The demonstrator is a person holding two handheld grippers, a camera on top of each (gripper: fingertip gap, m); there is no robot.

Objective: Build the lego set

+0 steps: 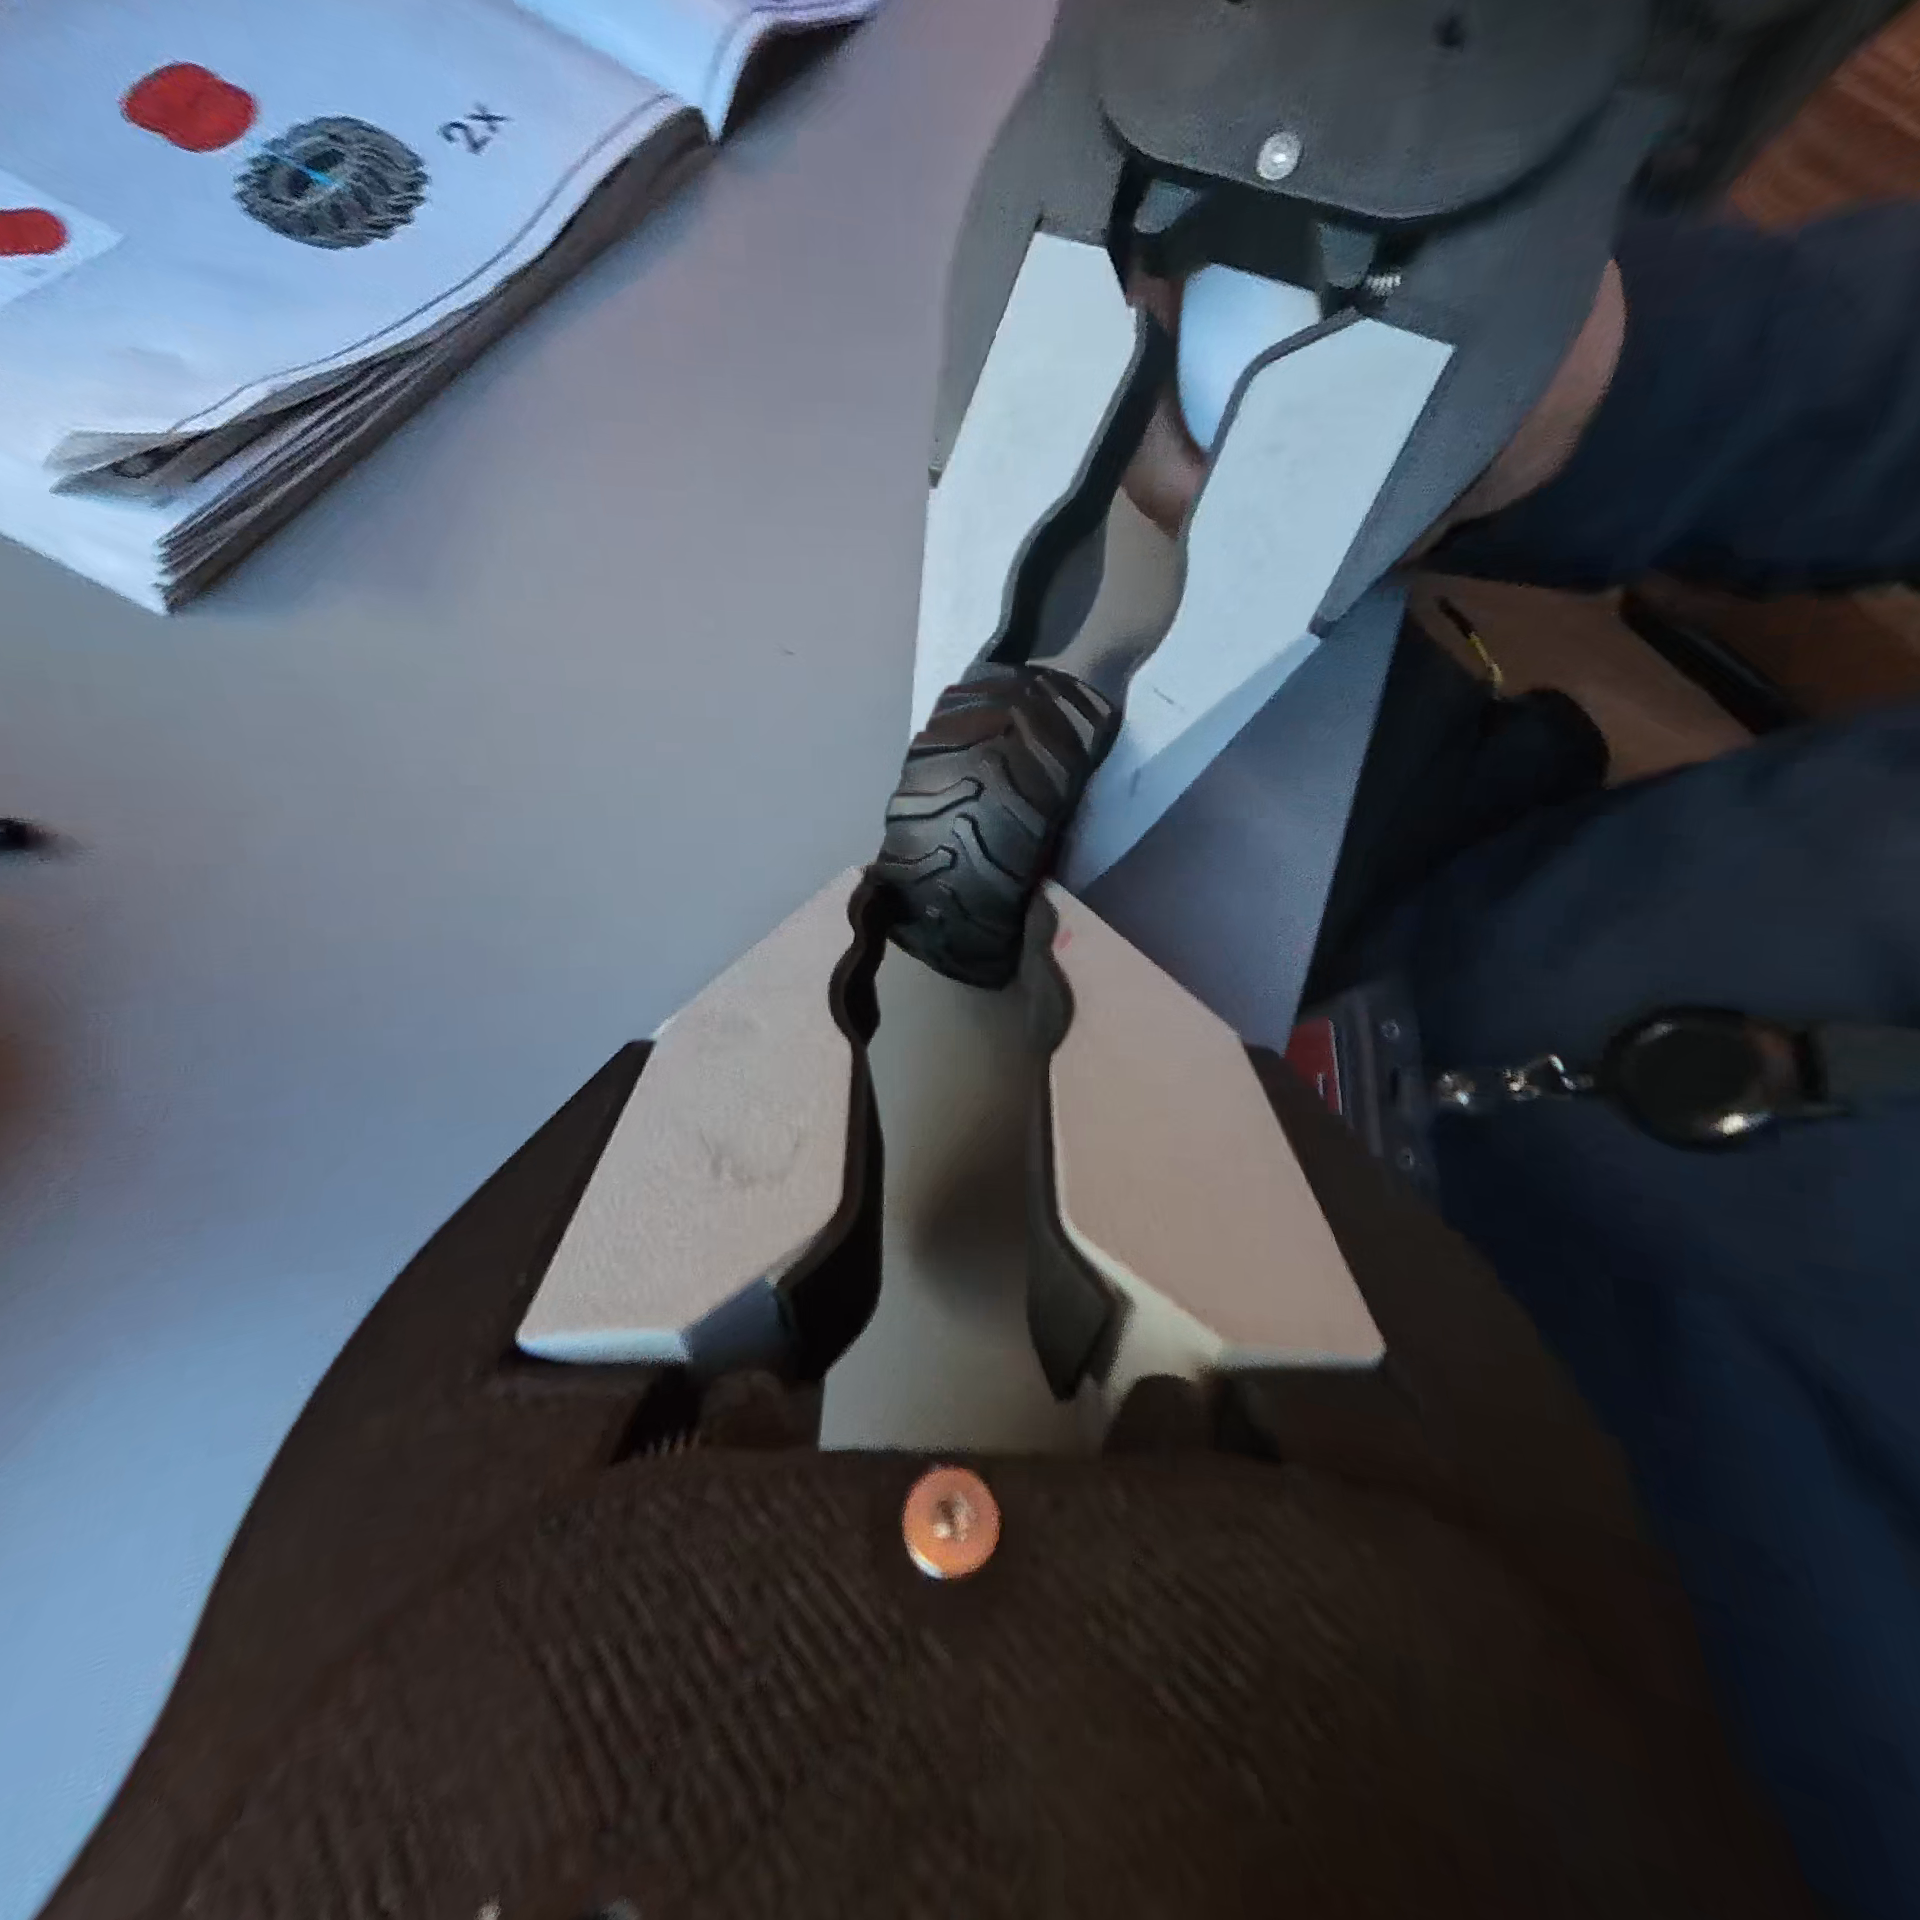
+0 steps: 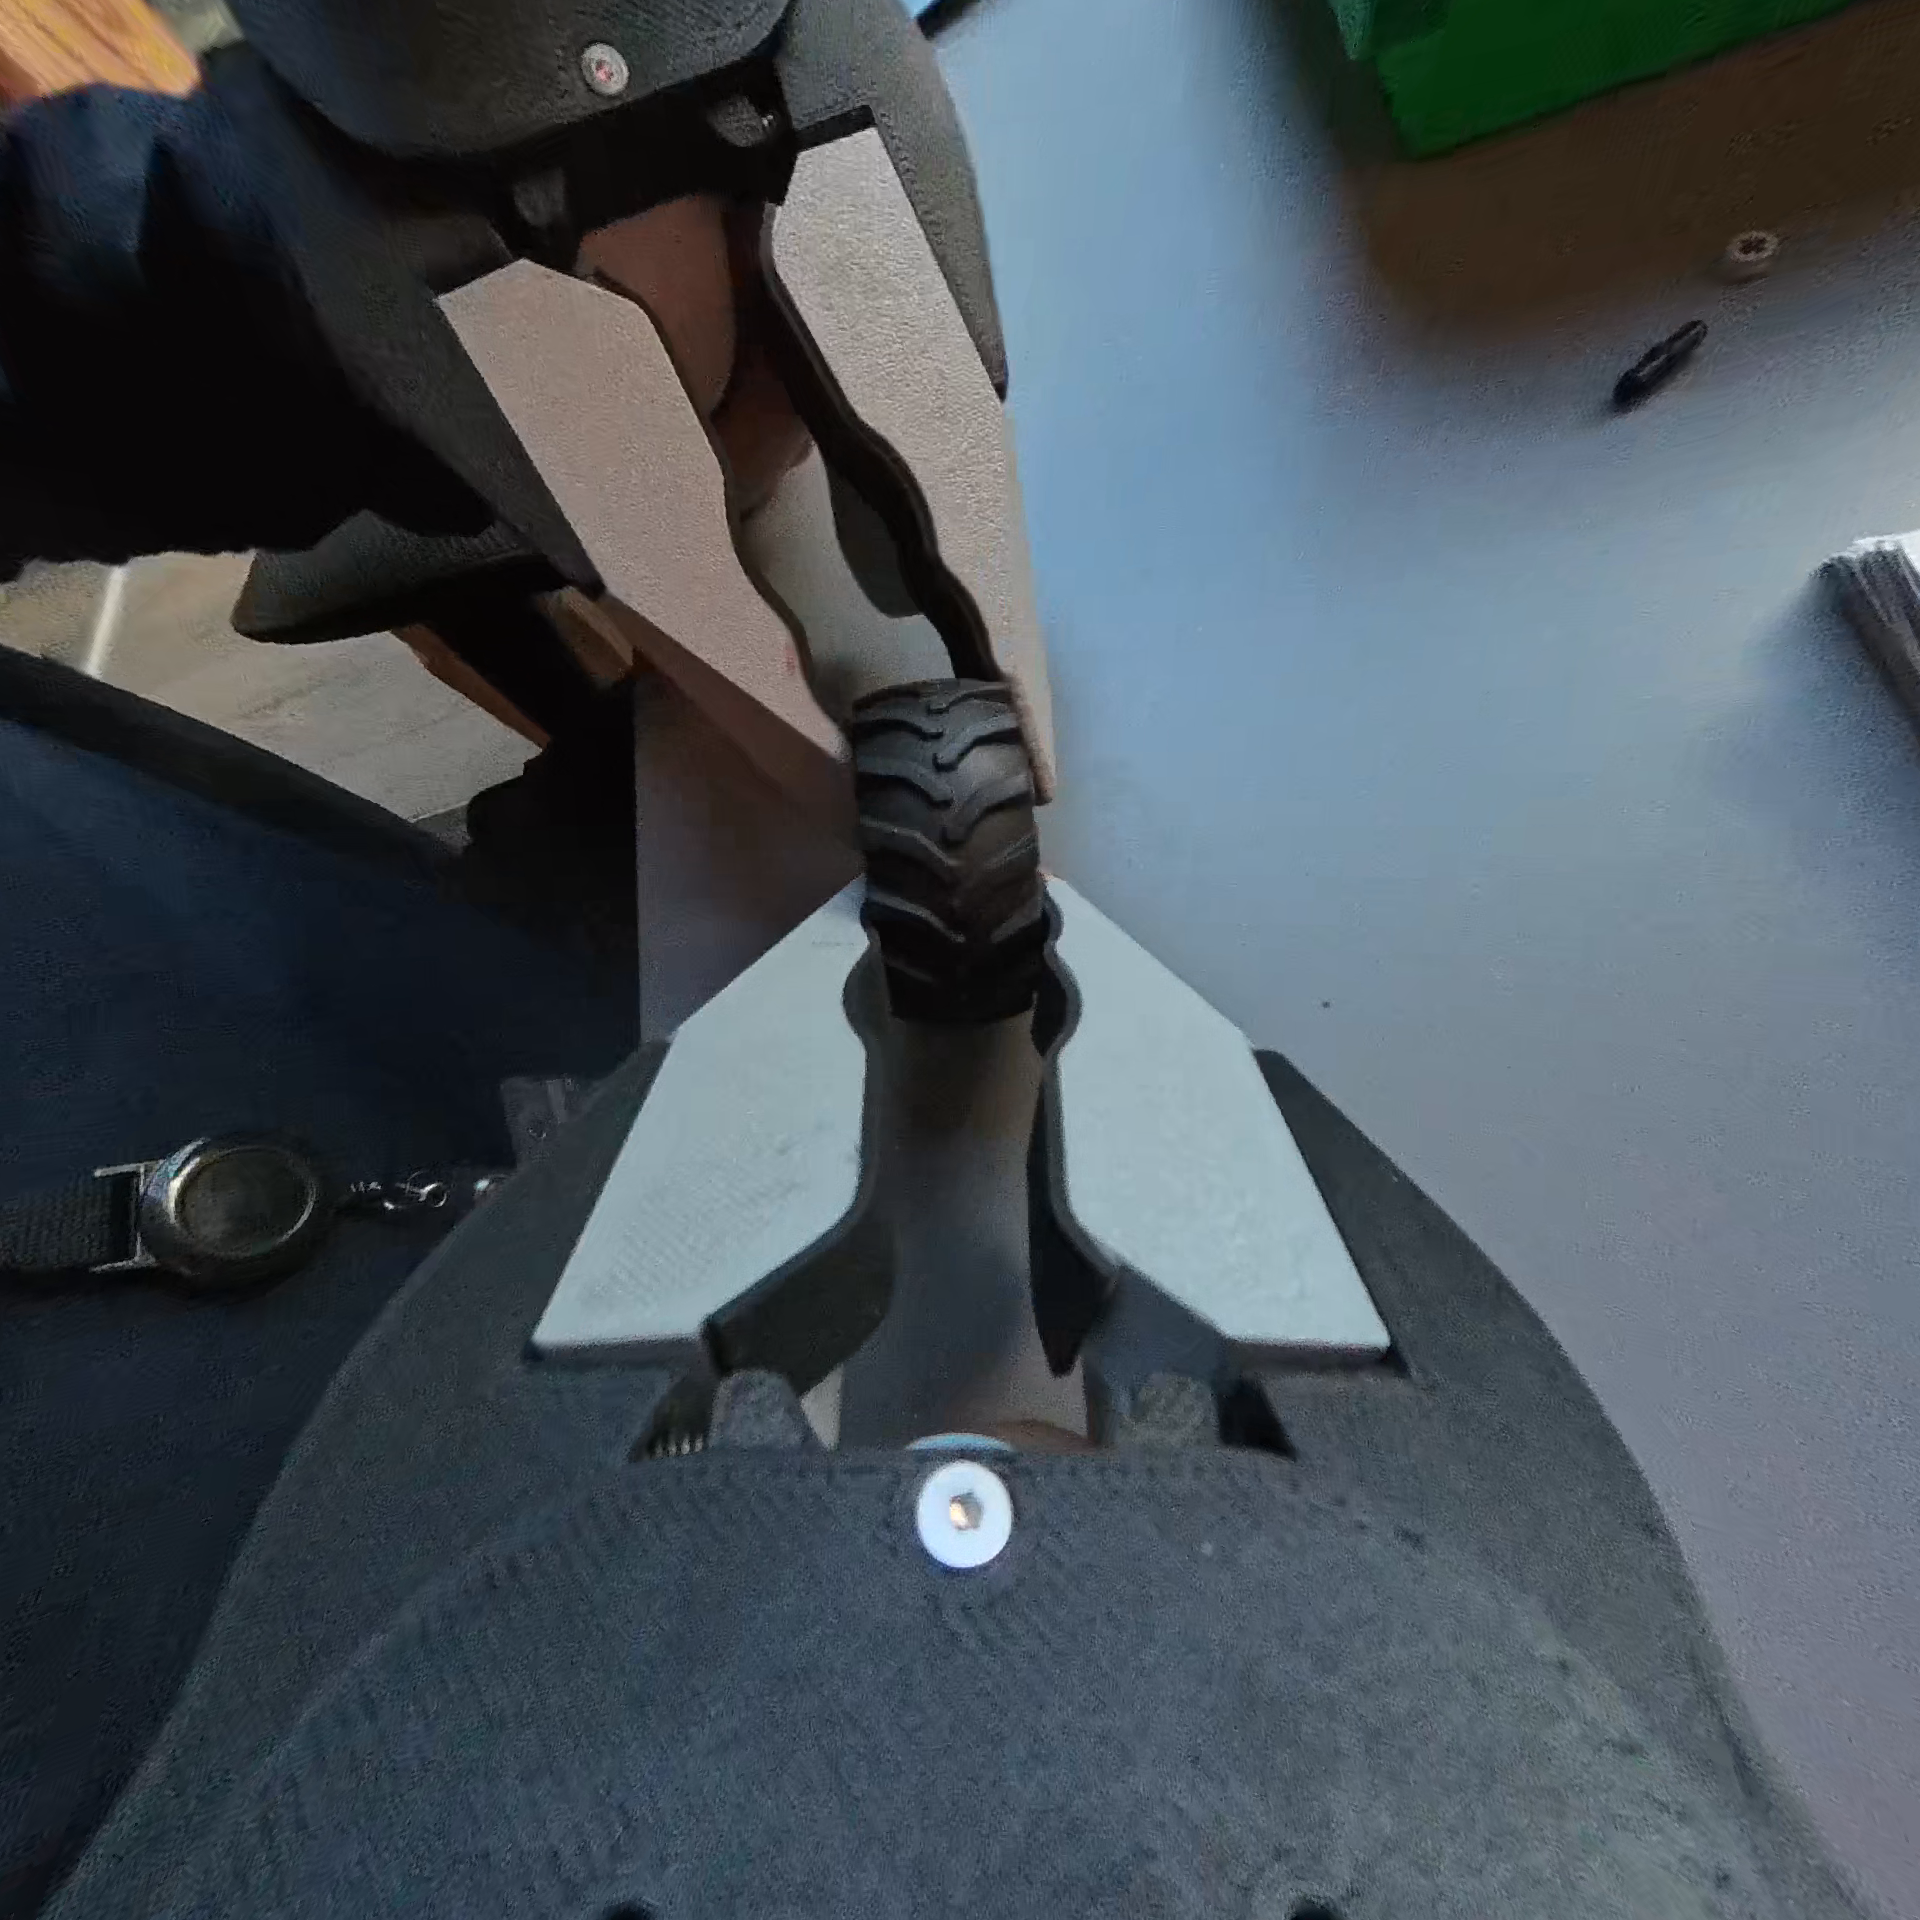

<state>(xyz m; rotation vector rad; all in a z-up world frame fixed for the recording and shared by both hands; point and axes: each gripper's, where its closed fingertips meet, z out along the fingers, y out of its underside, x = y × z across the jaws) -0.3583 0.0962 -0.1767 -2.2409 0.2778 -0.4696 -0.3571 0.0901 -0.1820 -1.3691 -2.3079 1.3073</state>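
Your left tongs [image 1: 951,940] and right tongs [image 2: 951,951] both clench the black tire [image 2: 948,847], held between them above the grey worktop [image 1: 416,831]. Likely light, soft, grippy rubber: pinch the sidewalls, not the tread.

Office or lab desk: grey tabletop [image 1: 520,727], instruction booklet [image 1: 312,312], badge reel [image 1: 1714,1075] on person.
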